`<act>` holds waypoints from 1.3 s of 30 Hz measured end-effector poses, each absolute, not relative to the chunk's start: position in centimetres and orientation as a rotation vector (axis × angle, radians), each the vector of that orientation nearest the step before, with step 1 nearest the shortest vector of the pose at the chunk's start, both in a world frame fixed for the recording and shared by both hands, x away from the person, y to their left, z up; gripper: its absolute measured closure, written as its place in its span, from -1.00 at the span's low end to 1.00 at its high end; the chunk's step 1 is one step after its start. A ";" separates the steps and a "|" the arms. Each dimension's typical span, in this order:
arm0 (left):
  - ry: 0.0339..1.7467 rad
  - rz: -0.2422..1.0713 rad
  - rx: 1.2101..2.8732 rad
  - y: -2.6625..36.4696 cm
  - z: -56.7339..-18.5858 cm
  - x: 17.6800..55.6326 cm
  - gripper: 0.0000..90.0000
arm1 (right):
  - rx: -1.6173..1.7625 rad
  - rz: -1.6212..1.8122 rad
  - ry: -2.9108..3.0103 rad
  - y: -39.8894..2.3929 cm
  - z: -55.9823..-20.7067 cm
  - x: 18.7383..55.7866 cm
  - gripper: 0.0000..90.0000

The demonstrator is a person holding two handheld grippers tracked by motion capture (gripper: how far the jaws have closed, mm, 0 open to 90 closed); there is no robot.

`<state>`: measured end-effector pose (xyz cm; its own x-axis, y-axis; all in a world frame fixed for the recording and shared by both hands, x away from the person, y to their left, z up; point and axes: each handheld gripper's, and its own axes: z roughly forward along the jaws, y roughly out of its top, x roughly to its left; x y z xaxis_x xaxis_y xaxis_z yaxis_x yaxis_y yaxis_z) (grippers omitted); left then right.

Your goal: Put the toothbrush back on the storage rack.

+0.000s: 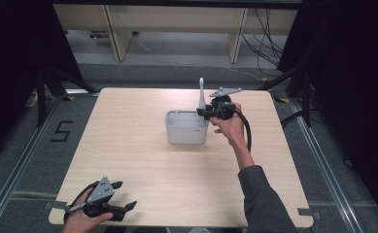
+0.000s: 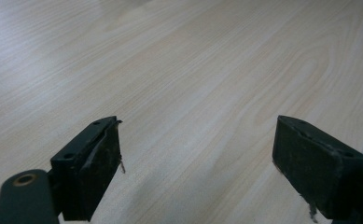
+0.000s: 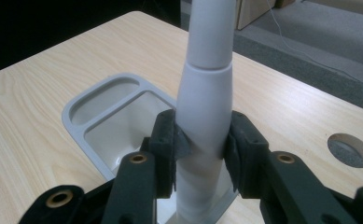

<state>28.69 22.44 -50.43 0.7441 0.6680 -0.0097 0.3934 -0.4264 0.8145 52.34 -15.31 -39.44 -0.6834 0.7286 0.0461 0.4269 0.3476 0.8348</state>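
Observation:
A white toothbrush-like handle (image 1: 201, 94) (image 3: 205, 88) stands upright over the right end of a grey two-compartment holder (image 1: 186, 127) (image 3: 105, 116) near the table's middle. My right gripper (image 1: 207, 113) (image 3: 201, 144) is shut on this handle, its pads pressing both sides of the thick lower part. The handle's bottom end is hidden behind the jaws. My left gripper (image 1: 126, 195) (image 2: 198, 163) is open near the table's front left corner, low over bare wood with nothing between its fingers.
The light wooden table (image 1: 128, 145) has a round hole (image 3: 350, 150) to the right of the holder. Black curtains flank the table, and cables lie on the floor behind it. A black cable (image 1: 247, 131) loops from my right gripper.

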 end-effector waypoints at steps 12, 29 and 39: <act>0.799 0.397 2.068 22.5 -50.4 28.6 -0.67 | 1.020 1.217 2.300 -15.3 -40.0 52.4 0.49; 0.793 0.401 2.068 22.5 -50.4 28.7 -0.67 | 1.044 1.257 2.321 -15.4 -40.7 52.1 0.29; 0.798 0.394 2.062 22.4 -50.4 28.7 -0.67 | 1.031 1.258 2.292 -15.5 -40.3 51.4 0.01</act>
<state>28.68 22.42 -50.41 0.7447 0.6672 -0.0157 0.3932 -0.4196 0.8181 51.44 -15.46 -40.32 -0.6837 0.7277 0.0545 0.4366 0.3481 0.8296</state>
